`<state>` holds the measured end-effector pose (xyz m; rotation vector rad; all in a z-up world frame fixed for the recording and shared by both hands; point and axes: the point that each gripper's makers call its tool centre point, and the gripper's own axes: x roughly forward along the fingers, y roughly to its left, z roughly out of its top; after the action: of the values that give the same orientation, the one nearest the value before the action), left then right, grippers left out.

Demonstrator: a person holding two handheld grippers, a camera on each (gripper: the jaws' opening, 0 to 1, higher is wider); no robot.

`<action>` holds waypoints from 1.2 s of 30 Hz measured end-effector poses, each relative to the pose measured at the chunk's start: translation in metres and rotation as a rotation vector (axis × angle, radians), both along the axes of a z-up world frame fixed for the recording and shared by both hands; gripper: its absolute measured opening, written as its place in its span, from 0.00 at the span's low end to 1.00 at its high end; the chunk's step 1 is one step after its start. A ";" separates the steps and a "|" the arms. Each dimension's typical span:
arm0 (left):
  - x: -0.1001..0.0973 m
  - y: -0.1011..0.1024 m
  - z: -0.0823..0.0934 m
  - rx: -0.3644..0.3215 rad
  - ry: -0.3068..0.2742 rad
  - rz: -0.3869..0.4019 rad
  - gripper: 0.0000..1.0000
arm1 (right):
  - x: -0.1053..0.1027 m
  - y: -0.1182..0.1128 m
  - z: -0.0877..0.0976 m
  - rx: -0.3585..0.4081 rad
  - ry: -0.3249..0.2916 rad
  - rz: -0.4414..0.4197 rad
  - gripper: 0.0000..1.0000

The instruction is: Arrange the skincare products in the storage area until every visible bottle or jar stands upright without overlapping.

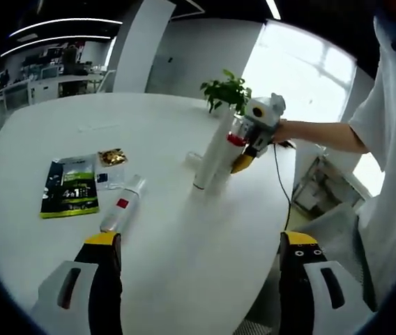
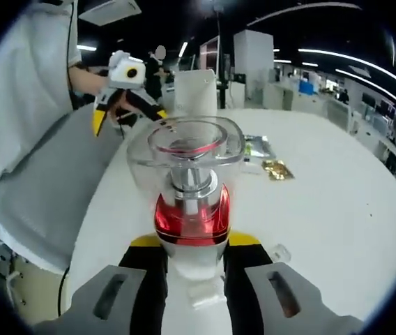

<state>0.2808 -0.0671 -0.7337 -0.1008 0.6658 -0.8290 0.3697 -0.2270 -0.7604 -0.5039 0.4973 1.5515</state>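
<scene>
On a white tabletop (image 1: 184,265), the right claw (image 1: 243,150) is clamped on a tall white bottle (image 1: 214,157), standing it nearly upright. A second bottle (image 1: 123,204) lies flat near the left claw (image 1: 201,244), whose jaws are apart and empty. Roughly halfway, I judge.

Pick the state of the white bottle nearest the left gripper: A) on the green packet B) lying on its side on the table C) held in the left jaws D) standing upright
B: the white bottle lies flat on the table, ahead of the open left gripper and beside the green packet.
</scene>
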 end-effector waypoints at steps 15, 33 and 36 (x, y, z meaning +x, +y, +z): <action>0.018 -0.043 0.016 -0.027 -0.060 -0.112 0.86 | -0.001 -0.010 0.008 0.003 0.053 -0.190 0.52; 0.094 -0.127 0.036 -0.055 -0.274 -0.249 0.35 | -0.045 -0.049 -0.010 0.062 0.116 -0.474 0.47; 0.095 -0.127 0.032 -0.050 -0.270 -0.270 0.24 | -0.048 -0.055 -0.013 0.055 0.125 -0.490 0.46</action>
<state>0.3763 -0.1943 -0.7020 0.0573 0.4079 -1.0969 0.3217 -0.2823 -0.7736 -0.2184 0.6198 1.1251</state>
